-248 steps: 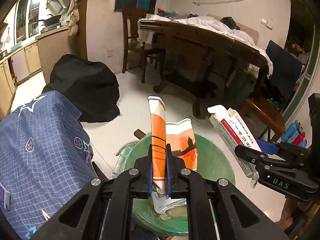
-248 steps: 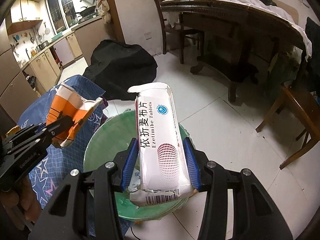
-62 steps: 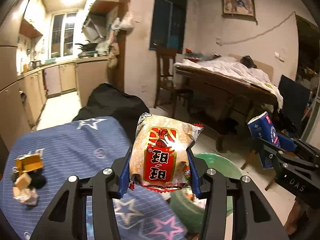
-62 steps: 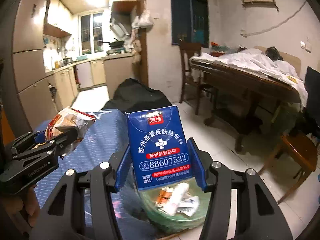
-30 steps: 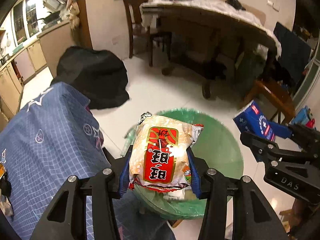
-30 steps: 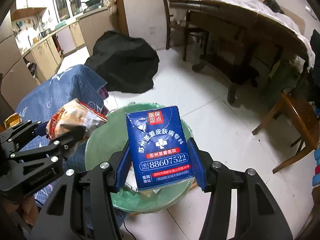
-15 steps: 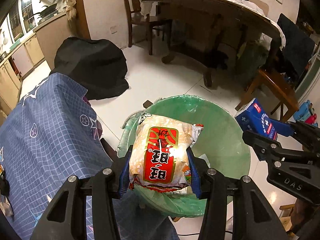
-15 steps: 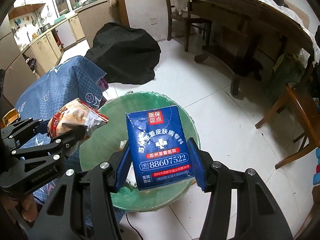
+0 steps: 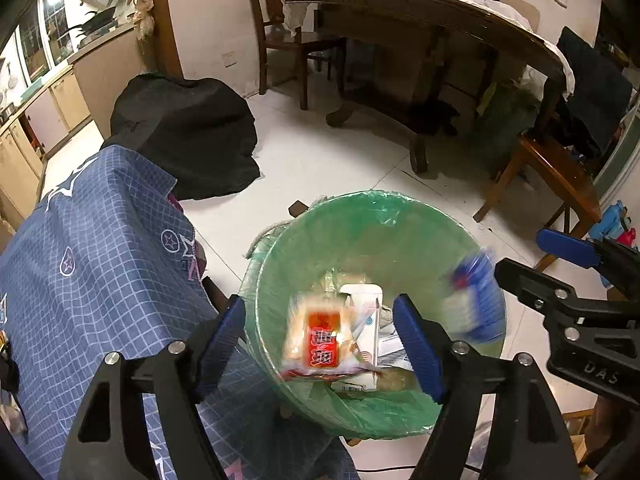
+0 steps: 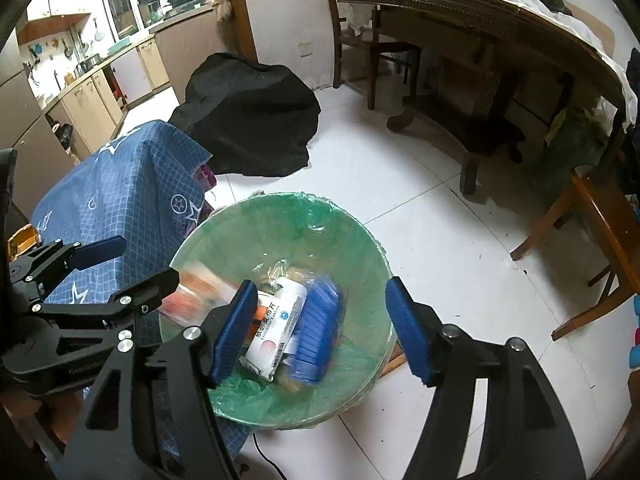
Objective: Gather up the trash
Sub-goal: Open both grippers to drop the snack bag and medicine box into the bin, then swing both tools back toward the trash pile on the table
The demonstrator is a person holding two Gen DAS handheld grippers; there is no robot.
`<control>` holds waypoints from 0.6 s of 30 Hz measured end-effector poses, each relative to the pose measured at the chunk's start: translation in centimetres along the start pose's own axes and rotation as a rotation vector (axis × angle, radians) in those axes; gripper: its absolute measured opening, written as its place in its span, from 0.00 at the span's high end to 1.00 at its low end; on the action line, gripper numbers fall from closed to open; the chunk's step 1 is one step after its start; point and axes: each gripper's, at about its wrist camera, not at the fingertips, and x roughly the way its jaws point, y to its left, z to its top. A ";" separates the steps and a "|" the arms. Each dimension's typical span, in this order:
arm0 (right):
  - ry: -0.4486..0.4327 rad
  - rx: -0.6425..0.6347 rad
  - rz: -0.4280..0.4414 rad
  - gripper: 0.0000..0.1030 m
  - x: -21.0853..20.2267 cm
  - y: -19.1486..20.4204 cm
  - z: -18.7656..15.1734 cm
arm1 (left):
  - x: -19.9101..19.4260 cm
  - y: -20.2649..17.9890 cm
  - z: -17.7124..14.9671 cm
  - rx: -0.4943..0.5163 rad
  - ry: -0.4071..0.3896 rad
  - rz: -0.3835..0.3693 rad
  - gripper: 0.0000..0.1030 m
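Observation:
A bin lined with a green bag (image 9: 360, 216) stands on the floor below both grippers; it also shows in the right wrist view (image 10: 280, 216). My left gripper (image 9: 320, 336) is open over it, and the red snack packet (image 9: 322, 338) is blurred, falling into the bin. My right gripper (image 10: 320, 324) is open too, and the blue box (image 10: 318, 328) is blurred, dropping inside. The blue box shows as a blur in the left wrist view (image 9: 476, 300). A white medicine box (image 10: 276, 324) and other trash lie in the bin.
A table with a blue star-patterned cloth (image 9: 92, 248) stands left of the bin. A black covered heap (image 9: 184, 132) lies on the white tile floor behind. A long wooden table (image 9: 420, 28) and wooden chairs (image 9: 556, 168) stand at the back and right.
Both grippers have opened. The snack packet has left my left gripper and the blue box has left my right gripper; both are falling into the green bin.

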 end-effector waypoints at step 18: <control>-0.019 0.006 0.005 0.37 -0.5 -0.1 -0.2 | 0.3 -0.2 -0.4 0.012 0.007 0.023 0.22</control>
